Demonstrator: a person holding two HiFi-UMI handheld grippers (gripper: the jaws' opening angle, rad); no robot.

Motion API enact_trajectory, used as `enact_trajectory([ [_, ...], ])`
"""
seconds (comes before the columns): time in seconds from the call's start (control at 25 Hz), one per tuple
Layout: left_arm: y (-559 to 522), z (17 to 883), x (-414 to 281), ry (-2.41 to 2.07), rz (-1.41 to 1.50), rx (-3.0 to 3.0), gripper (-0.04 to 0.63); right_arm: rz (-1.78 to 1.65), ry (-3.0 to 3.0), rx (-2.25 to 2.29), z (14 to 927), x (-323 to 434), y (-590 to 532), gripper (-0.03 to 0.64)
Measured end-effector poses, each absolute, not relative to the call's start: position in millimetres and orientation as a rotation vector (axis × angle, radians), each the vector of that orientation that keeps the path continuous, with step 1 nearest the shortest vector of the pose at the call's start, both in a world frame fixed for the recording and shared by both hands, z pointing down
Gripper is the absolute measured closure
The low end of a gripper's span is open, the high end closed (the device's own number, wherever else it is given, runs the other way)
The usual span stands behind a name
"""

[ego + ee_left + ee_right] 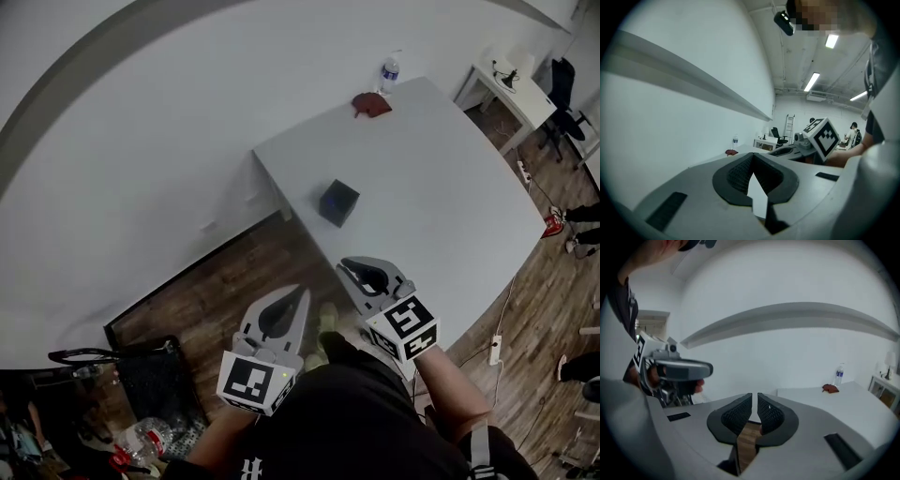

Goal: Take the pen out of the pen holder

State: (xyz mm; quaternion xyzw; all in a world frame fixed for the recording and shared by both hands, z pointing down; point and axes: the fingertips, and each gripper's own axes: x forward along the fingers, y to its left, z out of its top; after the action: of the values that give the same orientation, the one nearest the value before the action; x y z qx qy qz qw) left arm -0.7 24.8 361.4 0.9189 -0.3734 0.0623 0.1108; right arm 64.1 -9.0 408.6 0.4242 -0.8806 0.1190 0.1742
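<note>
A small dark cube-shaped pen holder (pixel 337 202) stands on the white table (pixel 441 187), near its left edge. I cannot make out a pen in it. Both grippers hang close to my body, short of the table's near corner and above the wooden floor. The left gripper (pixel 302 292) (pixel 752 156) is shut, its pads meeting at the tip with nothing between them. The right gripper (pixel 345 265) (pixel 754 400) is shut too, with only a thin slit between its ribbed pads, and it holds nothing. The holder does not show in either gripper view.
A water bottle (pixel 390 73) and a red crumpled thing (pixel 371 104) sit at the table's far end. A second white desk (pixel 511 89) and an office chair (pixel 565 89) stand beyond. A black bag (pixel 155 375) lies on the floor at my left, a power strip (pixel 494 349) at my right.
</note>
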Motion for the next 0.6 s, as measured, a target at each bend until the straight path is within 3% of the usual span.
enact_trajectory([
  [0.6, -67.1, 379.8, -6.8, -1.267, 0.281, 2.521, 0.588, 0.034, -1.815, 0.909, 579.9, 106.2, -158.5, 0.531],
])
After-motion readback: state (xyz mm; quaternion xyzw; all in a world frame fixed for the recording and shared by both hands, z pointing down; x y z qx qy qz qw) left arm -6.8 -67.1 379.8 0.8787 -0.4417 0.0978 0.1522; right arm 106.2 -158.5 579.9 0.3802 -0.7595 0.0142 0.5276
